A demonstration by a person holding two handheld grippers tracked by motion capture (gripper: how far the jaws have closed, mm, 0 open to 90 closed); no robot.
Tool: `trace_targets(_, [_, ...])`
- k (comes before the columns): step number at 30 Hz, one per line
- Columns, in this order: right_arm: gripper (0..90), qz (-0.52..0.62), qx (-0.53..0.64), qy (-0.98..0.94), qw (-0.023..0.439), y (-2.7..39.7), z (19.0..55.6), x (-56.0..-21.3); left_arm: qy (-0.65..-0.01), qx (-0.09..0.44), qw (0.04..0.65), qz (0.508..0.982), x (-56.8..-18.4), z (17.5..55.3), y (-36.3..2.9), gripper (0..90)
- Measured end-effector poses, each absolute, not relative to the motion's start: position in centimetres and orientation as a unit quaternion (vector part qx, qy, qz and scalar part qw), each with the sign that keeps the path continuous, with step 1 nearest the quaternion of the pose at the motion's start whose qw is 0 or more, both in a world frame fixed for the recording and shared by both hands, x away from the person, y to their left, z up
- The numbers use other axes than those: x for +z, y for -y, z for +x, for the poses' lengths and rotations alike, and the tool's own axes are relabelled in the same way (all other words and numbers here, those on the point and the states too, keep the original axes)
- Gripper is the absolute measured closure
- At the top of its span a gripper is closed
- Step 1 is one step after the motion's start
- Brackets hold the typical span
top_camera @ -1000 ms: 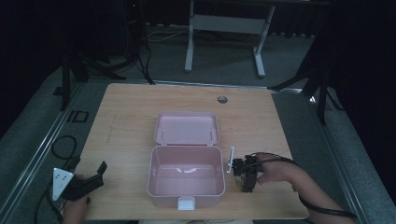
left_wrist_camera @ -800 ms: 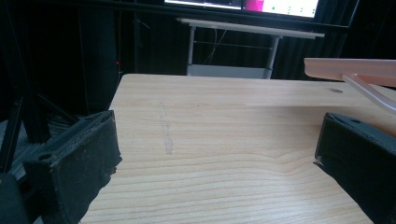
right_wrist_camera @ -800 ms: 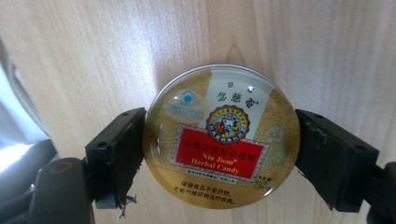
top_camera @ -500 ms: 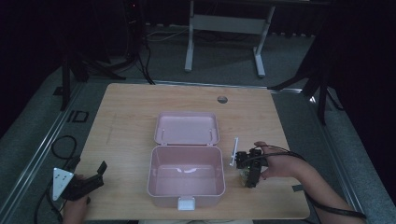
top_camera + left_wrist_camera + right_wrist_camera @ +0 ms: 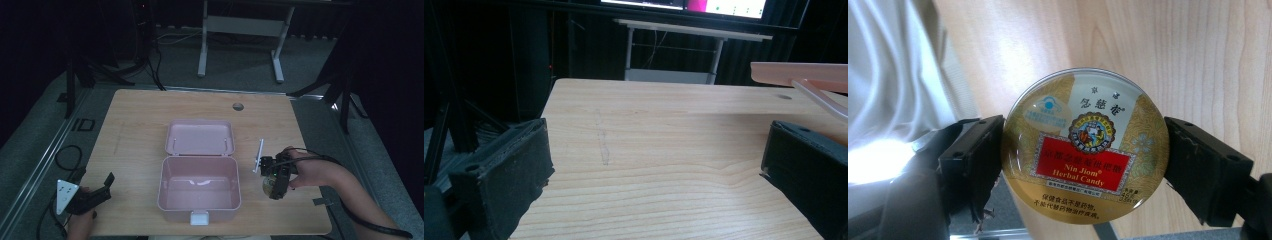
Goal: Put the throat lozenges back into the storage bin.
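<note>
Pinching a round herbal candy tin (image 5: 1085, 147) between its two black jaws, the right gripper (image 5: 276, 181) hangs near the front right part of the wooden surface (image 5: 135, 125), a jaw pressed on either side of the tin's rim and the printed gold-and-red lid facing the right gripper view (the label reads Nin Jiom Herbal Candy). To this gripper's left, just beside it but apart, sits an open pink box (image 5: 199, 187) with its lid (image 5: 200, 137) laid back flat on the far side and a white latch (image 5: 199, 217) at its front wall; the box's right wall is what lies between the tin and the box's hollow. A thin white stick-like piece (image 5: 258, 156) stands up just beyond the gripper, close to the box's right wall; what it is cannot be told. The left gripper (image 5: 92, 196) rests well apart at the front left corner, jaws spread wide with bare wood between them, and in the left gripper view the pink box rim (image 5: 799, 72) shows off to its right. Beyond both grippers the surface is pale wood with a small round hole (image 5: 238, 106) near its far edge. The room around is dark, with grey floor, cables (image 5: 65, 157) at the left and a white-legged stand (image 5: 240, 30) behind.
</note>
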State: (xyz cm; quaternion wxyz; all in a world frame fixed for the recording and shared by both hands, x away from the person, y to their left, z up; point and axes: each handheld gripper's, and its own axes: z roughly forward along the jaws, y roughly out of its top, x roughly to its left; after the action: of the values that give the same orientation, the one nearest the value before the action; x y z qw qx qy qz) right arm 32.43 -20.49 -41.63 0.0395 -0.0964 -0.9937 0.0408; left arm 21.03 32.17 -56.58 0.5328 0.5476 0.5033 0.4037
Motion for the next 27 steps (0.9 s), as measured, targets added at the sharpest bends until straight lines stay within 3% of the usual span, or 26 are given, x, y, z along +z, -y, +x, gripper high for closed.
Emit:
trace_targets(11, [19.9, -0.090, 0.025, 0.996, 0.009, 18.4, 31.9, -38.2, -0.503, 0.404, 0.532, 0.548, -56.6, 21.0, -32.2, 0.3])
trace_targets(27, [19.9, -0.021, 0.006, 0.999, 0.029, 11.7, 30.6, -36.8, -0.502, 0.403, 0.535, 0.547, -56.6, 21.0, -32.2, 0.3])
